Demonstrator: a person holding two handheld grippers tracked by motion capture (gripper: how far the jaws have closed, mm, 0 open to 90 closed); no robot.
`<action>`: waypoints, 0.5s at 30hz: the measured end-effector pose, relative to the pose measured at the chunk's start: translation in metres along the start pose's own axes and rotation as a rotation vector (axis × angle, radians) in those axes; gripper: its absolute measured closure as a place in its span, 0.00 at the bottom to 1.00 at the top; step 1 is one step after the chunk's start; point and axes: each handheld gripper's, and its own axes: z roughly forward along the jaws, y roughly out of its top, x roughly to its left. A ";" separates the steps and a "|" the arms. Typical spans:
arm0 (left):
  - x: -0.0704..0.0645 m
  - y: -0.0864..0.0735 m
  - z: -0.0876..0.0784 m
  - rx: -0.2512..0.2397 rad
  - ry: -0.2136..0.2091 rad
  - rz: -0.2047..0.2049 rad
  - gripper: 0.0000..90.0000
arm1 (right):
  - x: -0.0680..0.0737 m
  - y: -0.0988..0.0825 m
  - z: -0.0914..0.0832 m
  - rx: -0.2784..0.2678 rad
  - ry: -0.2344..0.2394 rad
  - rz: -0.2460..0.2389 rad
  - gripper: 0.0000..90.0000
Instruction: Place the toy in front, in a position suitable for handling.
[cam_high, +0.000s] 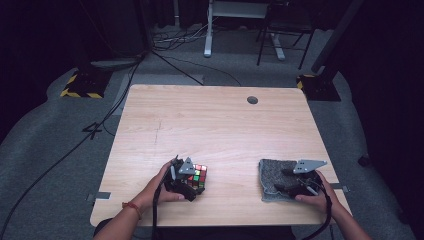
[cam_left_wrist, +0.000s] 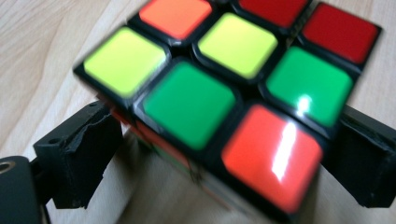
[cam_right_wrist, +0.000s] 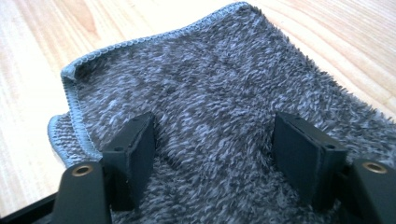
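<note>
Left gripper (cam_high: 192, 176): near left of bench, jaws closed on puzzle cube (cam_high: 199, 176) from two opposite sides, cube tilted with one corner lifted in left gripper view.
Puzzle cube: mixed faces of green, yellow, orange and red squares (cam_left_wrist: 189, 103); just beside left hand (cam_high: 162, 186), well apart from cloth.
Right gripper (cam_high: 295, 181): near right of bench, over grey cloth (cam_high: 272, 176), jaws spread wide, nothing pinched between them; pads (cam_right_wrist: 133, 154) at or just above fluffy pile, contact not clear.
Cloth: folded, lying flat, stitched edge (cam_right_wrist: 74, 100) at far left corner in right gripper view; long axis running near to far on bench (cam_high: 210, 120).
Key relation: cloth directly under and ahead of right jaws; cube off to left, held by other hand; right hand (cam_high: 315, 197) far nearer to cloth.
Likely step: closing on cloth to lift it, perhaps for wiping cube.
Risk: loose pile slipping out, or a pinch of top layer alone.
</note>
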 end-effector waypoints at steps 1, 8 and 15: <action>0.002 0.002 0.002 0.003 -0.007 0.006 0.06 | -0.001 0.001 0.001 0.001 -0.003 0.002 0.35; 0.005 0.012 0.009 -0.014 -0.012 0.015 0.14 | -0.008 0.010 0.007 0.023 -0.016 0.021 0.35; 0.003 0.004 0.002 -0.022 -0.019 0.028 0.18 | -0.009 0.010 0.008 0.016 -0.021 0.038 0.35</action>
